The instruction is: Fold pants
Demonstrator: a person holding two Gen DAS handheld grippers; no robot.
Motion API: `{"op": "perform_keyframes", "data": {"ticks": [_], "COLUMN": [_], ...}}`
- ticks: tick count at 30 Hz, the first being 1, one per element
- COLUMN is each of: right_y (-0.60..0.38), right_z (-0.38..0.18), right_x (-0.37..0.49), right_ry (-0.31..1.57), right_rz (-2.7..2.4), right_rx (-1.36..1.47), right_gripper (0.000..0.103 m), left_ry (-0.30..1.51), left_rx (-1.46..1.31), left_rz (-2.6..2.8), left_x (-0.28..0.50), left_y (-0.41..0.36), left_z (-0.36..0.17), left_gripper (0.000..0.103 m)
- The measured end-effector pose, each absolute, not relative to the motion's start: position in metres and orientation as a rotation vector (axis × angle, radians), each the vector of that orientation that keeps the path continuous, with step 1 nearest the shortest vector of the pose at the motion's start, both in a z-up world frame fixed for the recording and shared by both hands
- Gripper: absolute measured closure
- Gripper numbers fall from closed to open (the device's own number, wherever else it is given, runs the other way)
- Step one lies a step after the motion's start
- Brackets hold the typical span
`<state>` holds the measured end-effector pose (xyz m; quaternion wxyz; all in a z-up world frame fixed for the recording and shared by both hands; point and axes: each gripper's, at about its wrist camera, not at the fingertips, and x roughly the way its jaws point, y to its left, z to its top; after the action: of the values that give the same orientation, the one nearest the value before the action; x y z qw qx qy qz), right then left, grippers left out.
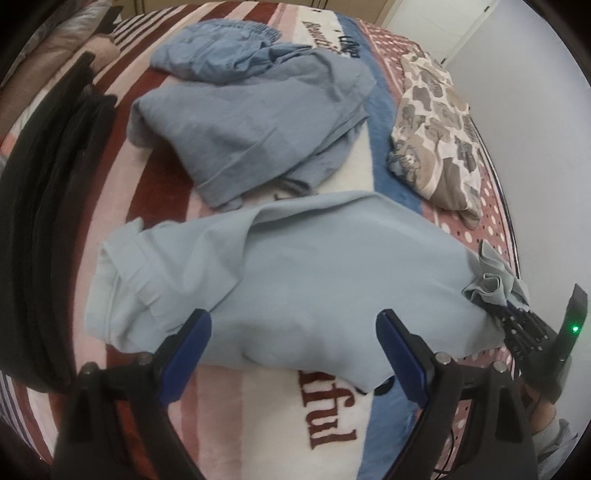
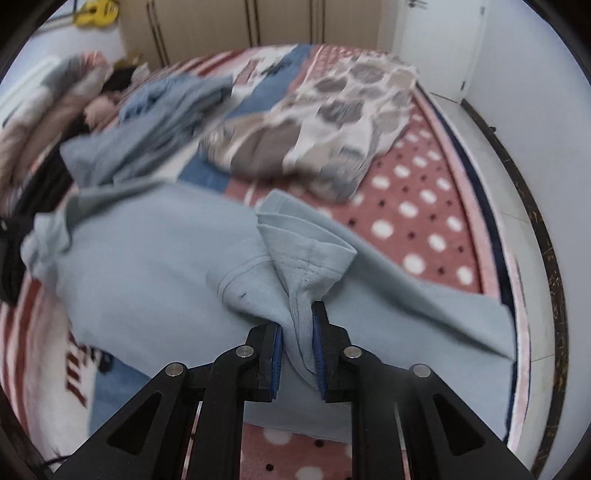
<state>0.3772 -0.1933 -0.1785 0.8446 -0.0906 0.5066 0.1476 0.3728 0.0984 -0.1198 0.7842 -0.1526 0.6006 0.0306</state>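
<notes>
The pale blue pants [image 1: 303, 266] lie spread across the near part of the bed [image 2: 424, 206], on a blanket [image 1: 332, 424] striped in red, pink and white with a blue band and large lettering. In the left wrist view they fill the middle of the picture, running from about nine o'clock to three o'clock, with a rumpled fold rising along their top edge.

The left claw [image 1: 295, 354] hangs just over the near edge of the pants with its blue-padded fingers [image 1: 192, 350] spread wide apart; nothing is caught between them, and the cloth simply shows in the gap. The right claw [image 2: 298, 350] is closed on a bunched corner of the pants, a hemmed edge that stands up in a small cone from between its blue pads. In the left wrist view that same claw shows at about four o'clock, with the gathered cloth puckered at its tip, right at the bed's edge.

Farther up the bed, toward twelve o'clock, a darker grey-blue garment [image 1: 255, 122] lies in a loose heap, close behind the pants. At about two o'clock sits a folded piece of patterned cloth [image 1: 436, 133] in brown, grey and white, resting on the pink dotted part of the blanket. Along the nine o'clock side lies a dark, black bundle [image 1: 44, 221]. In the right wrist view, wooden wardrobe doors [image 2: 229, 26] stand behind the bed at twelve o'clock.
</notes>
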Motion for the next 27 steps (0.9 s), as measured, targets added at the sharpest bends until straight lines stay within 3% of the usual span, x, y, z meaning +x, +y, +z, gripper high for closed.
{"op": "perform_keyframes", "data": {"ticks": [2,4,5,6,14,19,23,24,25,26,27], "right_y": [-0.195,-0.198,-0.199,-0.200,-0.229,-0.211,-0.191,-0.189,-0.187,-0.186,-0.184], "right_z": [-0.187,-0.187,-0.185,-0.183,-0.141,-0.169,-0.189,-0.190,-0.191,-0.191,-0.191], "right_x": [0.375,0.368,0.363,0.357,0.344,0.368,0.379,0.383,0.386,0.389,0.391], "right_ry": [1.100,1.115,1.118,1.125,1.049,1.078,1.043,1.038,1.034,1.036,1.056], "right_rz": [0.317,0.353,0.384,0.424,0.448,0.467,0.494,0.495,0.493,0.493,0.518], "right_rx": [-0.180,-0.162,-0.155,-0.152,-0.056,-0.247,-0.402,-0.420,-0.435,-0.455,-0.475], "right_gripper": [0.087,0.070,0.055,0.048,0.049,0.049,0.051,0.056,0.064,0.090,0.098], "left_ry": [1.297,1.297,1.298,1.298,1.282,1.279,1.282,1.285,1.285,1.286,1.285], "left_rx": [-0.334,-0.329,-0.328,-0.329,-0.335,-0.334,-0.328,-0.330,-0.332,-0.333,-0.334], "left_rz": [0.066,0.067,0.067,0.068,0.065,0.058,0.069,0.076,0.081,0.085,0.088], "left_x": [0.370,0.370,0.370,0.371,0.378,0.381,0.381,0.381,0.380,0.380,0.379], "left_y": [0.100,0.101,0.102,0.102,0.101,0.094,0.096,0.097,0.099,0.100,0.101], "left_z": [-0.122,-0.122,-0.122,-0.122,-0.117,-0.116,-0.118,-0.119,-0.119,-0.119,-0.119], "left_gripper": [0.015,0.015,0.015,0.015,0.015,0.015,0.015,0.015,0.015,0.015,0.015]}}
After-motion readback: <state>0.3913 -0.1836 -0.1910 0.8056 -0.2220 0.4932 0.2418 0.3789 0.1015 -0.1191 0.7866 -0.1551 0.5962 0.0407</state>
